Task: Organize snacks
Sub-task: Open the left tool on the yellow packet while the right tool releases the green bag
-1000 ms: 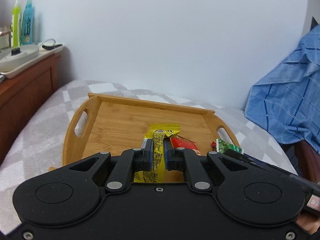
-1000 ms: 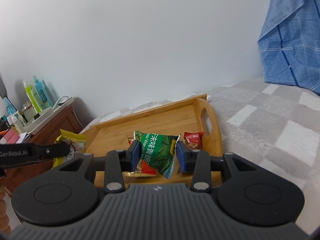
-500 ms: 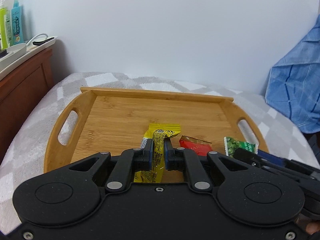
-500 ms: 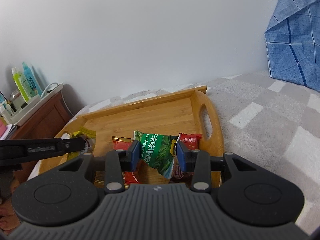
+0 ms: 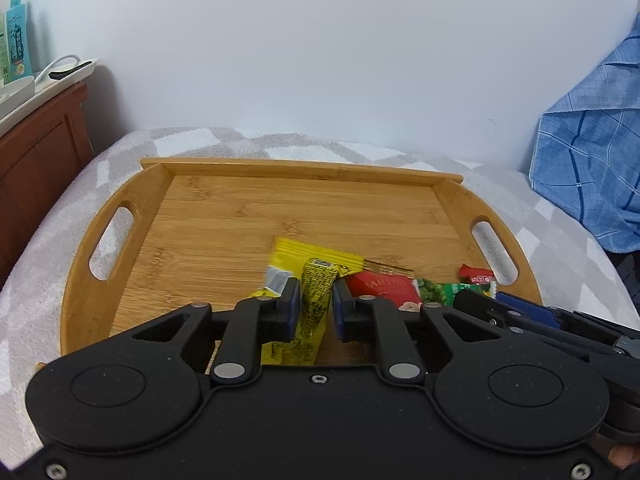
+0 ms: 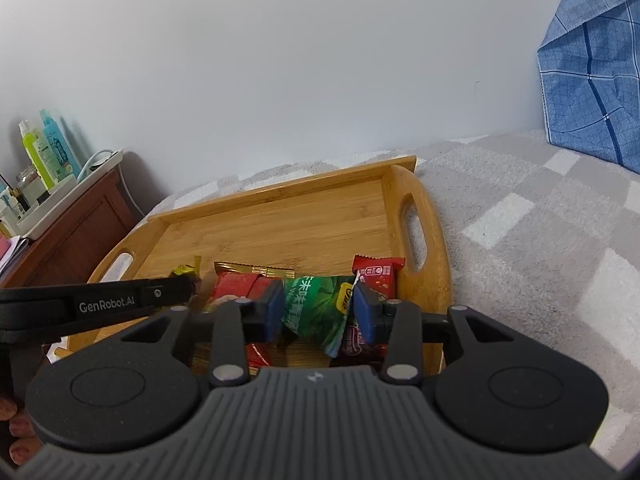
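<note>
Two grippers over a wooden tray on a bed, each with a snack packet between its pads.

Nearest in the left wrist view, the left gripper [image 5: 314, 306] has the yellow packet [image 5: 314, 300] between its blue pads; its jaws have just been opening, with a slight gap at the right pad, so the grip is released. The packet's long axis runs along the fingers, toward 12 o'clock, its far end over the tray [image 5: 240, 216] floor. The right gripper [image 6: 316, 312] has also just been opening; the green packet [image 6: 316, 306] lies crosswise between its pads, long axis 9 to 3 o'clock, both pads touching its crumpled ends. At 10 o'clock of it lies a red packet [image 6: 236, 284], at 1 o'clock a smaller red packet [image 6: 378, 274]. Beyond lie the bare tray floor, the checked bed cover [image 6: 520, 216] and the wall.
</note>
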The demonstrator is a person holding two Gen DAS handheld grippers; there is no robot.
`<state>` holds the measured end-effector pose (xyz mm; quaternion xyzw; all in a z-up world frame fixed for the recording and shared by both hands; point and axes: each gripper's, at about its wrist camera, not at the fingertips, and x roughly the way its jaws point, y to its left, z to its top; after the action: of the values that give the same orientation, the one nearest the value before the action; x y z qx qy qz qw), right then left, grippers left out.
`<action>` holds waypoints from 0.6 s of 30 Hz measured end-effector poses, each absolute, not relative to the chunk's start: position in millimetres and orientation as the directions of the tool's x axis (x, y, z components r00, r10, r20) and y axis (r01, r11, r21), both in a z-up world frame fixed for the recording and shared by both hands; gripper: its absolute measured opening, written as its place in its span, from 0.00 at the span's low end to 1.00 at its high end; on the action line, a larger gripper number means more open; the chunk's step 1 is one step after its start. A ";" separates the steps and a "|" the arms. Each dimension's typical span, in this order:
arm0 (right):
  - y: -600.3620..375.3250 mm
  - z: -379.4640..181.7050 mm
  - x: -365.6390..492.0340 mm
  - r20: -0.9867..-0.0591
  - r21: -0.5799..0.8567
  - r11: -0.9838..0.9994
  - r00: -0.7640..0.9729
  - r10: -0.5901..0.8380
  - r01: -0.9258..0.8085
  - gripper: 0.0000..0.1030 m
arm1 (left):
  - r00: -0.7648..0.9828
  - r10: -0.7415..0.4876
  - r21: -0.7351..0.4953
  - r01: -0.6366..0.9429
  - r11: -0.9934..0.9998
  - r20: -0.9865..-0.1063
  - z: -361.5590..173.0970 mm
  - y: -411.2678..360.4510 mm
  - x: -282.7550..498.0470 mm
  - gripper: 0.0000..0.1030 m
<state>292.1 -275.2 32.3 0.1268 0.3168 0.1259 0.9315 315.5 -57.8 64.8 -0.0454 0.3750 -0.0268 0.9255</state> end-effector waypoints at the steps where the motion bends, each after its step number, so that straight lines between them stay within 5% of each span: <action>1: -275.5 32.6 292.0 -0.555 0.318 0.936 0.770 0.315 -0.154 0.46 | 0.720 -0.083 -0.103 0.016 0.995 -0.689 65.4 -58.5 314.7 0.20; 4: -277.8 33.6 291.4 -0.546 0.337 0.930 0.773 0.323 -0.150 0.59 | 0.733 -0.082 -0.092 0.027 0.995 -0.675 69.1 -60.1 309.8 0.34; 18: -293.9 54.3 267.9 -0.476 0.370 0.919 0.821 0.316 -0.139 0.68 | 0.774 -0.101 -0.092 0.056 0.994 -0.625 96.0 -43.3 266.3 0.58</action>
<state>267.9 -293.9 54.3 0.1613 0.2741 0.1208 0.9404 266.3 -43.3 96.0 -0.0339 0.3334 -0.0418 0.9412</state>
